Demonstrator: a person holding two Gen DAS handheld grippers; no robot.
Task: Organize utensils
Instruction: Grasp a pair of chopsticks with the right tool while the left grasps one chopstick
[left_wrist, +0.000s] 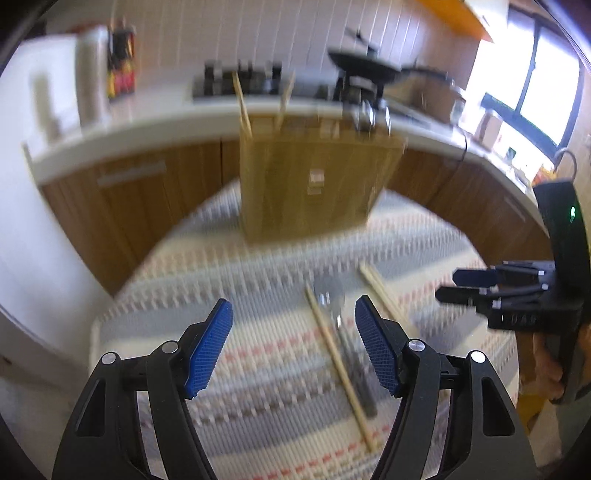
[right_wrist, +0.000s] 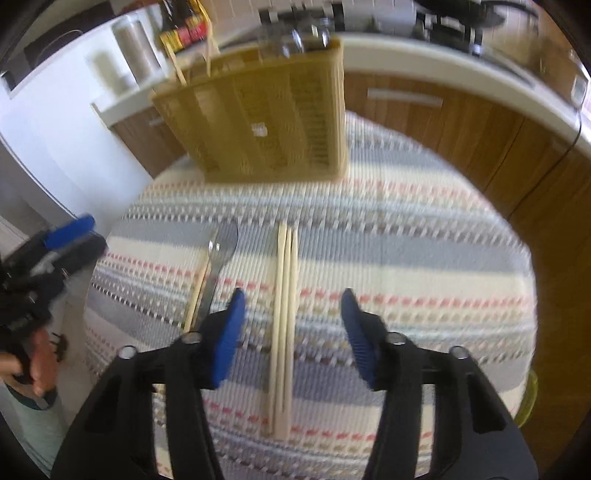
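A tan slotted utensil holder (left_wrist: 314, 188) (right_wrist: 258, 122) stands at the far side of the striped table, with two chopsticks (left_wrist: 242, 107) and metal utensils standing in it. A metal spoon (left_wrist: 332, 306) (right_wrist: 221, 247) lies on the cloth beside a single chopstick (left_wrist: 338, 369) (right_wrist: 197, 291). A pair of chopsticks (right_wrist: 282, 328) (left_wrist: 376, 284) lies to its right. My left gripper (left_wrist: 293, 347) is open and empty, above the cloth left of the spoon. My right gripper (right_wrist: 291, 328) is open and empty, straddling the pair above it.
The striped tablecloth (left_wrist: 258, 406) (right_wrist: 406, 258) covers a small round table. Behind it runs a white counter (left_wrist: 147, 125) with wooden cabinets, a stove and a black pan (left_wrist: 365, 62). A white appliance (right_wrist: 55, 129) stands at the left.
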